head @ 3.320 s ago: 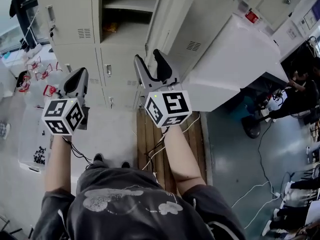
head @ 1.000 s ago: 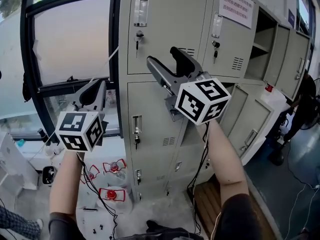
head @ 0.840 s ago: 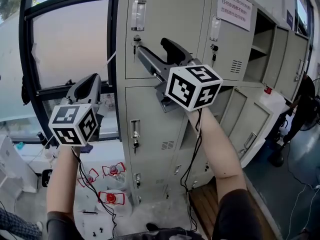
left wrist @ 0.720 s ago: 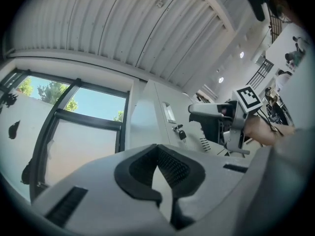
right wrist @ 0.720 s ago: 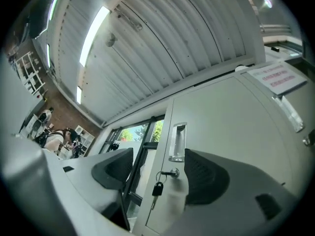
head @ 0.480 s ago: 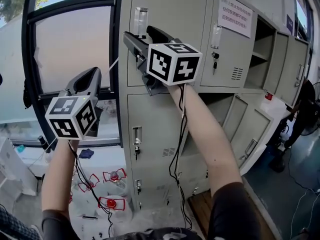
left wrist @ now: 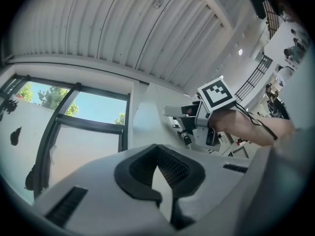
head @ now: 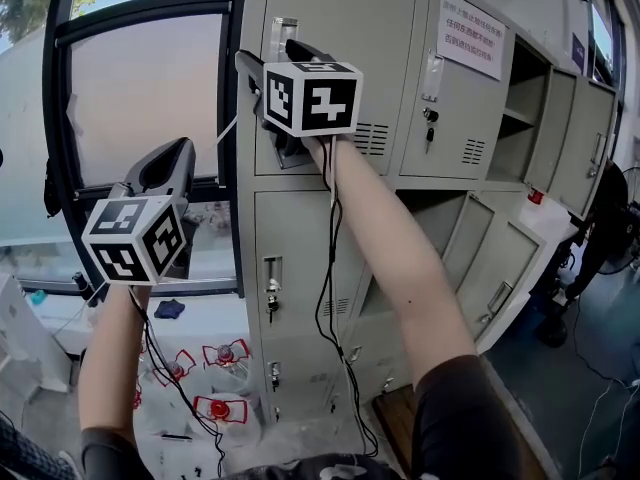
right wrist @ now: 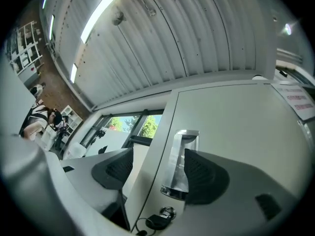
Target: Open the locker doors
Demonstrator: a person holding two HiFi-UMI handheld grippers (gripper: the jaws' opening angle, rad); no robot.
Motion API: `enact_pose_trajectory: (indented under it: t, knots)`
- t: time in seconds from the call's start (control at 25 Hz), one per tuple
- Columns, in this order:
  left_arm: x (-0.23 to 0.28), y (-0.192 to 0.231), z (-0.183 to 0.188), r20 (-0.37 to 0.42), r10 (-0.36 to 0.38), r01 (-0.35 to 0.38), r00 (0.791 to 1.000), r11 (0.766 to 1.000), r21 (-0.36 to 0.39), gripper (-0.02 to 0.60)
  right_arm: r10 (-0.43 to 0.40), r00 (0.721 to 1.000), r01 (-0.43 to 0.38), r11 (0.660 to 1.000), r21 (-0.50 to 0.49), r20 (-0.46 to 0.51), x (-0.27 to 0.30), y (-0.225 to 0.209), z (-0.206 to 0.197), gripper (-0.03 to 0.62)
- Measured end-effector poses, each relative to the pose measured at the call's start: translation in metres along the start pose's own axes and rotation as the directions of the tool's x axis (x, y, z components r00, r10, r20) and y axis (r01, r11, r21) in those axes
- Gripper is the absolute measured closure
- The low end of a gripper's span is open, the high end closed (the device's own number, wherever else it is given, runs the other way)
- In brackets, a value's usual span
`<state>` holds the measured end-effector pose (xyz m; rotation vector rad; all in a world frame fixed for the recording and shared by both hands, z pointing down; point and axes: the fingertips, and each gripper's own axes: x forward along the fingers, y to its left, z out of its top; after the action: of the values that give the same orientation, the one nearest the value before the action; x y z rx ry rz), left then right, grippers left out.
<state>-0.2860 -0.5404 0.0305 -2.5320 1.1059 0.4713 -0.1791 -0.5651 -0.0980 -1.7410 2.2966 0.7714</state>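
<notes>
Grey upper-left locker door (head: 385, 38) stands shut, chrome handle (right wrist: 180, 161) upright.

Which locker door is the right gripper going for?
The top-left door, the one next to the window. The right gripper has its open jaws on either side of that door's shiny handle. No other door has a gripper at it.

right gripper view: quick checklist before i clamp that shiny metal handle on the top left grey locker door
1. Right gripper jaws apart: ok.
2. Shiny metal handle between the jaws: ok, though it sits close to one side.
3. Handle clamped: not ok, the jaws have not closed on it.
4. Dark key in place below the handle: ok. Whether the door is unlocked: cannot tell.
5. Left gripper clear of the grey metal locker door: ok. It is shut and empty, off by the window.
</notes>
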Motion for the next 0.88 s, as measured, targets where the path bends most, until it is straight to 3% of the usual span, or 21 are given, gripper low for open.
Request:
enact_pose_trajectory:
  t: [0.12,0.36,0.68,0.88]
  knots:
    - [0.000,0.001,-0.004,0.002,0.003,-0.003,1.000,1.000,-0.008,0.572,-0.034,0.998,0.035,0.999,0.020,-0.046,0.008,0.004,-0.007,0.279]
    - [-0.004,0.001,-0.010,-0.002,-0.007,0.007,1.000,1.000,-0.021,0.572,-0.091,0.996,0.091,0.995,0.052,-0.005,0.013,0.004,-0.005,0.279]
    - [-0.012,-0.002,-0.012,-0.003,-0.030,0.030,1.000,0.999,-0.045,0.572,-0.021,1.000,0.023,0.993,0.114,-0.015,0.008,0.007,-0.002,0.279]
    - [-0.016,-0.012,-0.008,0.008,-0.061,0.061,0.998,0.997,-0.054,0.572,-0.051,0.999,0.052,0.995,0.085,-0.013,-0.007,0.012,0.006,0.281]
